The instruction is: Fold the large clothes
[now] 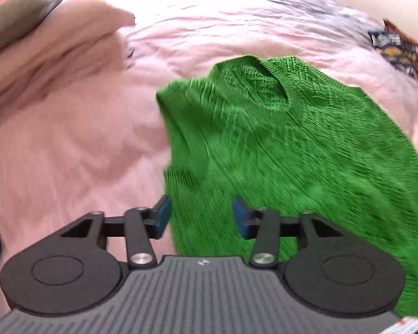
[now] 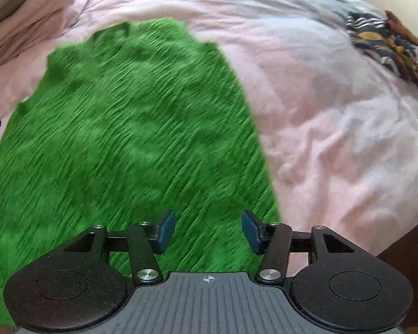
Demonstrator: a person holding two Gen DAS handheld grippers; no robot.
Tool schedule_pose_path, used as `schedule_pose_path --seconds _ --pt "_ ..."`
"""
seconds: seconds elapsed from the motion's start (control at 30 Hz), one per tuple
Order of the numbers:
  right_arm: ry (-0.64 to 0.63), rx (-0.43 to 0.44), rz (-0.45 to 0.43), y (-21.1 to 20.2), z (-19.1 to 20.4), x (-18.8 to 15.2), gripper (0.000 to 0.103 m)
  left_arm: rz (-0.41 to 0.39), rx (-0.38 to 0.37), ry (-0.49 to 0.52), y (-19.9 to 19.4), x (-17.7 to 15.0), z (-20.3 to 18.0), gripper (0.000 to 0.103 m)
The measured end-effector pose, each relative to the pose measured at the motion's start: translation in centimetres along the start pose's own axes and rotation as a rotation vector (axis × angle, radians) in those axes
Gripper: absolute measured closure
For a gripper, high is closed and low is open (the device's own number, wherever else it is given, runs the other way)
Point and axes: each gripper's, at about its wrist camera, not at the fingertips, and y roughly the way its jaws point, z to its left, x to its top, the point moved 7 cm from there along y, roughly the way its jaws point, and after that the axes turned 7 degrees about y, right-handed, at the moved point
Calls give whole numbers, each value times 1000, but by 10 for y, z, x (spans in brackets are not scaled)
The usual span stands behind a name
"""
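pink bedsheet (image 1: 69, 153) | grey pillow (image 1: 19, 14) far left | patterned cloth (image 2: 381, 41) far right

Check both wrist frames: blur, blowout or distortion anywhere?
Left wrist: green sweater knit is streaked by motion blur, top of the pink bedding is blown out, left gripper sharp. Right wrist: heavier diagonal smear on the sweater, right gripper crisp. Fisheye bends both views.
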Motion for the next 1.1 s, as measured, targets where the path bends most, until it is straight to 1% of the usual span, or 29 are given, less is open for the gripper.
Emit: schedule_pose_path --seconds 0.03,0.1,0.13,0.2,0.23,0.3,0.33,0.4,0.47,0.57,0.63,0.67,0.73,0.77,0.8,0.83,0.87,0.9,0.93,1.0,1.07,1.1 --pt "23 -14 -5 1 -7 9 53 -3 2 39 6 8 0 54" --pt "60 -11 -24 -1 -16 19 53 10 -34 106 26 22 -1 53" --pt "75 -9 -29 -4 -22 23 53 24 -47 122 36 27 -1 53" --pt "88 -11 -31 -2 -28 26 53 74 -107 131 60 32 0 54" --pt "88 -14 -27 1 -28 27 53 103 -120 126 69 33 2 54" --pt "81 -19 -14 4 -28 24 53 187 -169 99 91 28 8 57" --pt "79 -22 -6 7 -27 24 53 221 -204 78 97 25 12 61" --pt "81 -27 7 12 -27 22 53 244 -271 65 99 22 16 99" --pt "92 -30 12 17 -29 22 53 224 -285 66 92 22 21 100" --pt "100 -33 6 21 -31 28 53 166 -240 59 73 22 37 100" --pt "101 -32 -8 22 -32 35 53 136 -205 -16 63 18 57 99" --pt "103 -28 -10 24 -32 37 53 136 -194 -53 62 13 65 99" --pt "106 -22 0 29 -33 41 53 147 -208 -99 67 1 69 98" --pt "106 -18 6 32 -33 41 53 163 -198 -102 74 -1 66 98" --pt "102 -16 15 35 -32 41 53 170 -182 -82 79 -2 60 96" --pt "97 -21 24 38 -32 41 53 176 -150 -42 84 -2 52 95" --pt "94 -25 26 38 -32 40 53 181 -122 -15 88 -2 48 92" --pt "96 -24 26 38 -32 39 53 177 -86 0 88 -2 44 86" --pt "101 -24 25 36 -34 39 53 172 -60 -3 87 -3 44 85" --pt "114 -14 5 27 -37 37 53 145 -19 -44 73 -3 45 80" --pt "102 8 -30 16 -38 34 53 99 28 -74 47 -1 45 81" --pt "81 14 -38 13 -37 32 53 68 40 -70 31 -2 40 83"
